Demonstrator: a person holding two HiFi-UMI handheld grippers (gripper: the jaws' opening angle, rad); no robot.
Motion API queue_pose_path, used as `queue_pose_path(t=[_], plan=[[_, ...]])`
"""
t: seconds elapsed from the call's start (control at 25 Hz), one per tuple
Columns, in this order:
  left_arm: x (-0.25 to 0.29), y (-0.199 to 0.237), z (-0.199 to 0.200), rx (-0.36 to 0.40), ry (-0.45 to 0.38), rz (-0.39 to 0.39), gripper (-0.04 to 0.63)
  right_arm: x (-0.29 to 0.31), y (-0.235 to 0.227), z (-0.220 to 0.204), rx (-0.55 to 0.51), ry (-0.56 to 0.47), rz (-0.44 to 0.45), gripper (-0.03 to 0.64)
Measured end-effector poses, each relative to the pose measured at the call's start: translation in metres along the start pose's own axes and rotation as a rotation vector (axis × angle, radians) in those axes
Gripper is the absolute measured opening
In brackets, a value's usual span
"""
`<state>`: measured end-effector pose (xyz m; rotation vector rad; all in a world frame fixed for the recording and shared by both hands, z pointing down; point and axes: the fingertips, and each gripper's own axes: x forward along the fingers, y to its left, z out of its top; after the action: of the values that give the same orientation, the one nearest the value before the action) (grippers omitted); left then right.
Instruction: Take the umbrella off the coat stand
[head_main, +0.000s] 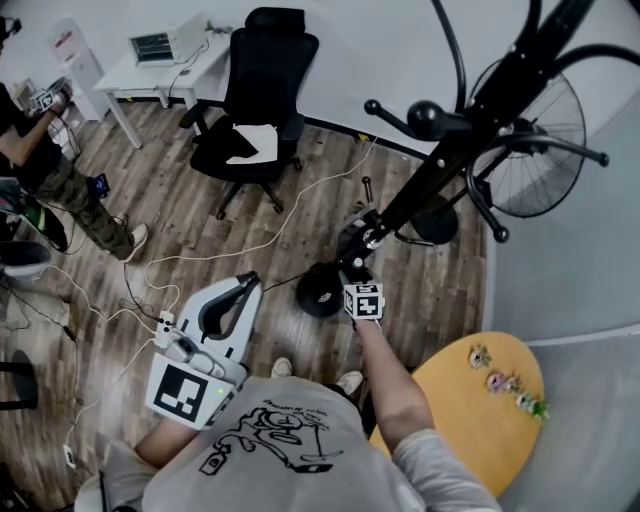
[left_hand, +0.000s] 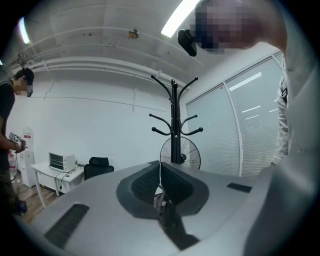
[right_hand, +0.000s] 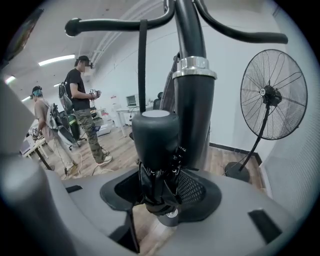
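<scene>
Clearly the right gripper (right_hand: 161, 200) clamps the folded umbrella (right_hand: 155, 145), hanging by its strap (right_hand: 142, 65) from a coat stand (right_hand: 194, 100) arm, against the pole. Pulling sideways rather than lifting could snag the strap and tip the stand. The left gripper (left_hand: 161, 186), jaws together and empty, is well away from the stand.

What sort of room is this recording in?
Probably an office or lab workroom: a black swivel office chair by a white desk, a black pedestal fan, and white cables trailing over the wood-plank floor.
</scene>
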<state>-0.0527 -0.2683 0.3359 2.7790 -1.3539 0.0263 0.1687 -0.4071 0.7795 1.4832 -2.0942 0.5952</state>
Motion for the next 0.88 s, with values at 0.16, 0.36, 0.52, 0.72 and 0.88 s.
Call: queue_pose_path(t=[0.16, 0.36, 0.52, 0.72, 0.88], plan=[[-0.004, -0.003, 0.001, 0.000, -0.003, -0.001, 0.012, -0.010, 0.001, 0.007, -0.006, 0.018, -0.015, 0.212], [-0.010, -0.004, 0.008, 0.026, -0.026, 0.002, 0.012, -0.015, 0.001, 0.014, -0.007, 0.009, -0.023, 0.209], [-0.016, -0.005, 0.005, 0.018, -0.026, 0.008, 0.012, -0.021, 0.004, 0.020, -0.019, 0.005, -0.024, 0.207], [-0.021, -0.007, 0.009, 0.031, -0.041, 0.012, 0.012, -0.030, 0.006, 0.021, -0.030, 0.016, -0.031, 0.206], [-0.026, -0.009, 0.008, 0.028, -0.042, 0.012, 0.012, -0.037, 0.009, 0.022, -0.043, 0.007, -0.033, 0.206]])
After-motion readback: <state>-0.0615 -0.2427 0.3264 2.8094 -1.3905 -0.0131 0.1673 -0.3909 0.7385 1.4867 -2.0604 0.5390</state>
